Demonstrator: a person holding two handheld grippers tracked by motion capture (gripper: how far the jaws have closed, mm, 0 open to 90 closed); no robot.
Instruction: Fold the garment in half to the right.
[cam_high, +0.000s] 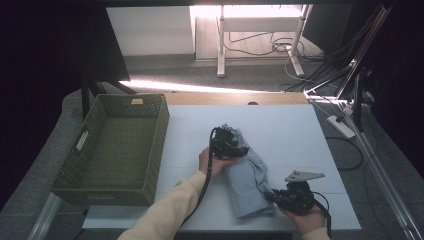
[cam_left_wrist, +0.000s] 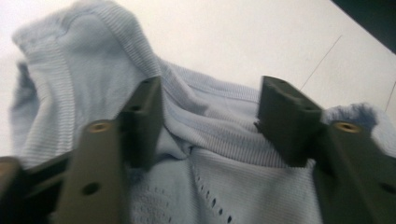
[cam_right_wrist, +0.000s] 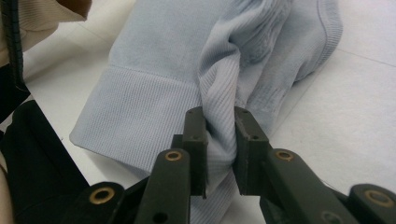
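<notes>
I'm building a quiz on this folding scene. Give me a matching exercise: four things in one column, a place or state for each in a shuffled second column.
1. left gripper
2. right gripper
3. wicker basket
4. light blue knit garment

A. at the table's left side
B. jaws apart over the cloth
C. bunched in the middle of the table
D. pinching a ribbed fold

Pairs: 1-B, 2-D, 3-A, 4-C

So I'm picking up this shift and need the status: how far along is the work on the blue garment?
Done: the light blue garment lies folded into a narrow bundle on the white table. In hand: the right gripper pinches a ribbed fold near its hem, while the left gripper stands open over the other end, pads off the cloth. Left, probably: moving it into the empty woven basket.
</notes>
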